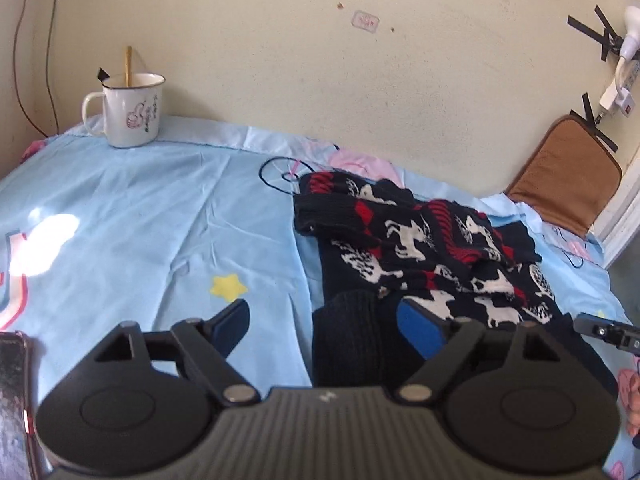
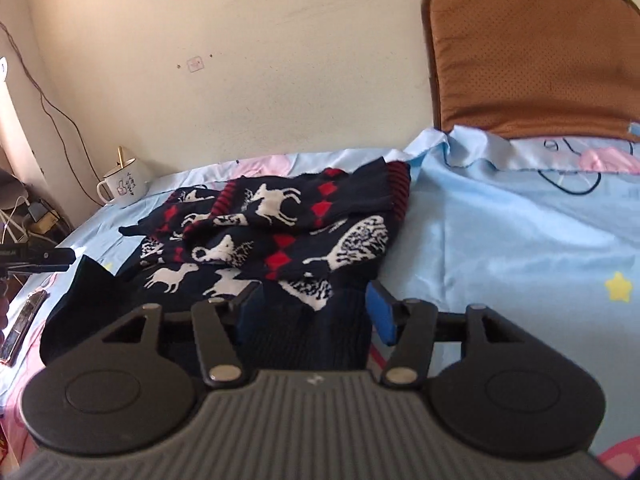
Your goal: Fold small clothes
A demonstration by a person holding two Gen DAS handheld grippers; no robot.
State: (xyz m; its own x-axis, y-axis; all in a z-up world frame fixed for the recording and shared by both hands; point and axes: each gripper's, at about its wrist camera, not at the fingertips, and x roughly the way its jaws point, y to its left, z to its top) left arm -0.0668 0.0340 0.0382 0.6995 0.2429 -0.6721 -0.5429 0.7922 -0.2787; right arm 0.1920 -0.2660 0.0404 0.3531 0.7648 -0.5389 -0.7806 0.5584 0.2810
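A small dark knitted sweater [image 1: 432, 248] with white reindeer and red diamonds lies crumpled on the light blue bedsheet [image 1: 160, 220]. My left gripper [image 1: 324, 320] is open, its fingers either side of the sweater's dark ribbed hem at the near left corner. In the right wrist view the sweater [image 2: 280, 232] lies ahead with a sleeve folded across it. My right gripper [image 2: 316, 308] is open, its fingers straddling the ribbed hem at the near right corner. The tip of the other gripper [image 2: 40, 258] shows at the left.
A white enamel mug [image 1: 132, 110] with a spoon stands at the bed's far left by the wall. A brown cushion [image 1: 568, 176] leans at the far right. A phone [image 1: 12, 400] lies at the near left. A power strip [image 1: 624, 80] hangs on the wall.
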